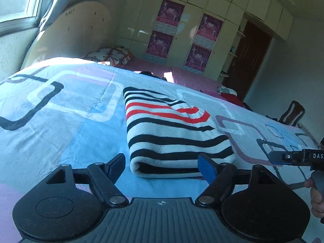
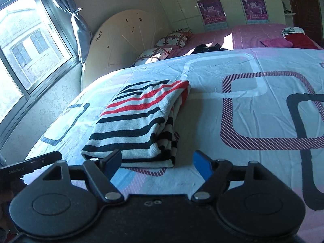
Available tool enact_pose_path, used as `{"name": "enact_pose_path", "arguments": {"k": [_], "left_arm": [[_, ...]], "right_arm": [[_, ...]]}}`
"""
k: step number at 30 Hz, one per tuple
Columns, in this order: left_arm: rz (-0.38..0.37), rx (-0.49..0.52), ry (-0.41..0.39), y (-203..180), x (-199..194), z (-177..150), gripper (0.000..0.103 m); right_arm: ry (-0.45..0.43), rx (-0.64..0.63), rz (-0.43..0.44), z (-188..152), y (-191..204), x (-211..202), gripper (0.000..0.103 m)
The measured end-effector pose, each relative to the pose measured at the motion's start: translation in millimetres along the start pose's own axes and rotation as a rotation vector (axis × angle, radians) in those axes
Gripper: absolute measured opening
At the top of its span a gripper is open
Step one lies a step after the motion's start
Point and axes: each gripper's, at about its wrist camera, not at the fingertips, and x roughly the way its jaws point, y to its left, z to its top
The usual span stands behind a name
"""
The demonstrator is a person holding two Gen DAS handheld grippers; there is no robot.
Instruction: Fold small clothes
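Observation:
A folded striped garment, white with black and red stripes, lies on the patterned bed sheet. My left gripper is open, its jaws spread just in front of the garment's near folded edge, holding nothing. In the right wrist view the same garment lies ahead and to the left. My right gripper is open and empty, its left finger at the garment's near corner. The right gripper also shows at the right edge of the left wrist view.
A pink bed with pillows, dark clothes and red clothing lies behind. A round board leans by the window. Wardrobes, a door and a chair stand beyond.

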Motion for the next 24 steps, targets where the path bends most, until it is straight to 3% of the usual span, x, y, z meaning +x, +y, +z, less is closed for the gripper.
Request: {"name": "enact_pose_path", "arguments": {"k": [1,3,13,18,24], "left_arm": [[0.016,0.012,-0.02,-12,-16,0,0.103],[0.025,0.029,-0.043,-28,-40,-4,0.103],[0.053,0.085,-0.1,-93,-188,-58,0.103],[0.042,0.087,-0.123,-107,-251,-82,0.103],[0.038,0.092,-0.155,-113,-292,-102,0.103]], "right_arm": [[-0.013,-0.01,-0.003,-5,5,-13,0.084],[-0.042,-0.037,-0.029,-16,16,-40,0.091],[-0.144,-0.138,-0.079,-89,84,-173,0.101],[-0.162,-0.137,-0.124,-121,104,-211,0.101],[-0.172,-0.177,-0.143,-148,125,-233,0.102]]}}
